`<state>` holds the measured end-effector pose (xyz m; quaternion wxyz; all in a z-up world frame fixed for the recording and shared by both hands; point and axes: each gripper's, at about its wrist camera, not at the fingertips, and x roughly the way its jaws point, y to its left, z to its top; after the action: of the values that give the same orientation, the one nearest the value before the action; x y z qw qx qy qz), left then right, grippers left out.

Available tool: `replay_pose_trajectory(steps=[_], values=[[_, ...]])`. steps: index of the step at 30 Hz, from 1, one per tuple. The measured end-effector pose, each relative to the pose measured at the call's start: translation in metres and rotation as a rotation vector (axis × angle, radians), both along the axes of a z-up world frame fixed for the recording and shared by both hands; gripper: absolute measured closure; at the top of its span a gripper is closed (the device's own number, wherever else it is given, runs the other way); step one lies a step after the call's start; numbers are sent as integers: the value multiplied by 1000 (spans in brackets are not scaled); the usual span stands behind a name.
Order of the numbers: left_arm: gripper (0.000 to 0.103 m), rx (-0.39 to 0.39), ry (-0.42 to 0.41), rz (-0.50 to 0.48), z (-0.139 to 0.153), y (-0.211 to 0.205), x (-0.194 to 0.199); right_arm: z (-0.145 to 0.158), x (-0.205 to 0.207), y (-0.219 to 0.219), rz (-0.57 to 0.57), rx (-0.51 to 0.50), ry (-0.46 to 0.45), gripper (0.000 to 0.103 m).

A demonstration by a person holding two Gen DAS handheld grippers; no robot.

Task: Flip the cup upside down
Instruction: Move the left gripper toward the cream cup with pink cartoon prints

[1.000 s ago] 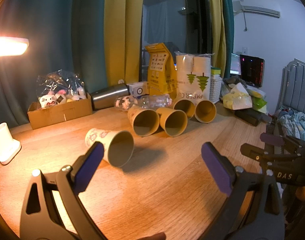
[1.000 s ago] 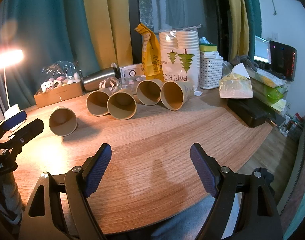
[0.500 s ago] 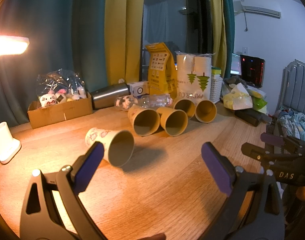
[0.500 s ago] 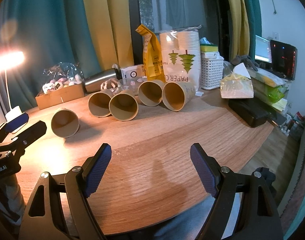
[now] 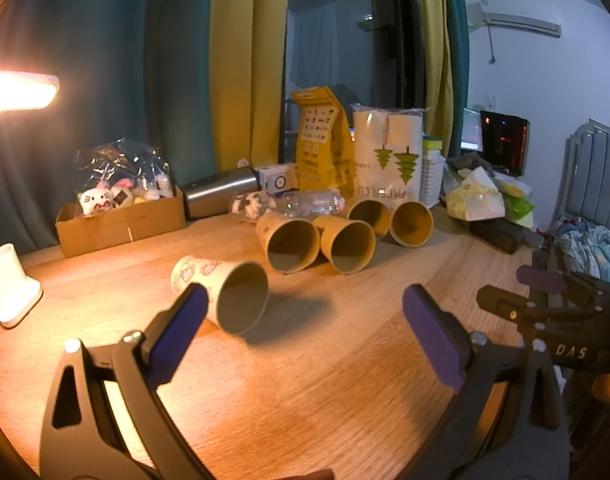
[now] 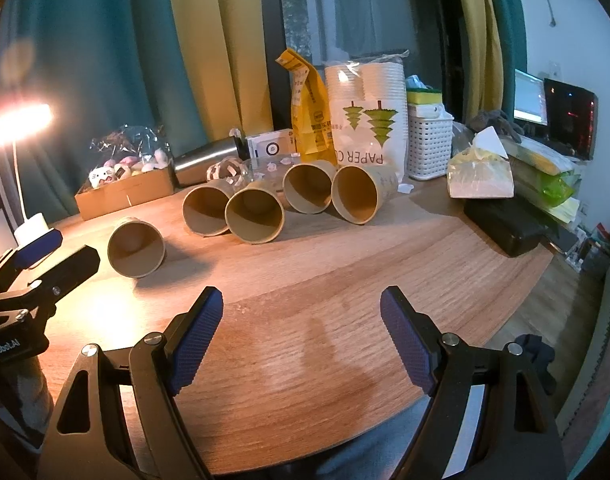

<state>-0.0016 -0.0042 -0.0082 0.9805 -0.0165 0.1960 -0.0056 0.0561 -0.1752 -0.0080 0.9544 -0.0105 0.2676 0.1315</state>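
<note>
Several paper cups lie on their sides on the wooden table (image 5: 305, 380), mouths toward me. The nearest, a patterned cup (image 5: 221, 294), lies alone left of centre; in the right wrist view it shows at left (image 6: 136, 247). A row of brown cups (image 5: 345, 236) lies behind it, also in the right wrist view (image 6: 281, 204). My left gripper (image 5: 301, 332) is open and empty, its left finger just in front of the patterned cup. My right gripper (image 6: 301, 340) is open and empty over bare table, well short of the cups.
A lit desk lamp (image 5: 9, 288) stands at far left. A cardboard box of toys (image 5: 117, 220), a steel flask (image 5: 221, 196), a yellow bag (image 5: 321, 148), a pack of paper cups (image 5: 385, 156) and a white basket (image 6: 429, 140) line the back. A tissue pack (image 6: 481, 176) and black case (image 6: 505, 224) sit at right.
Both grippers have barely moved; the right wrist view has shifted slightly, so the cups sit a little further right. Nothing was grasped.
</note>
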Motion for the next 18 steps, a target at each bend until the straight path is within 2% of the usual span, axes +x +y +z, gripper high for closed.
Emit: replay_pose_trajectory(steps=[6,11,15,18], values=[[4,-58,78,10,-3,12,14,2,8,-4,17,5,6,19],[4,-86,188,44,-9,27,31,0,21,-9,41,24,17,19],[4,-195,271,114,-5,55,52,-5,35,-12,74,38,37,19],[4,-326,343,164,-6,83,73,-8,46,-15,100,52,51,19]])
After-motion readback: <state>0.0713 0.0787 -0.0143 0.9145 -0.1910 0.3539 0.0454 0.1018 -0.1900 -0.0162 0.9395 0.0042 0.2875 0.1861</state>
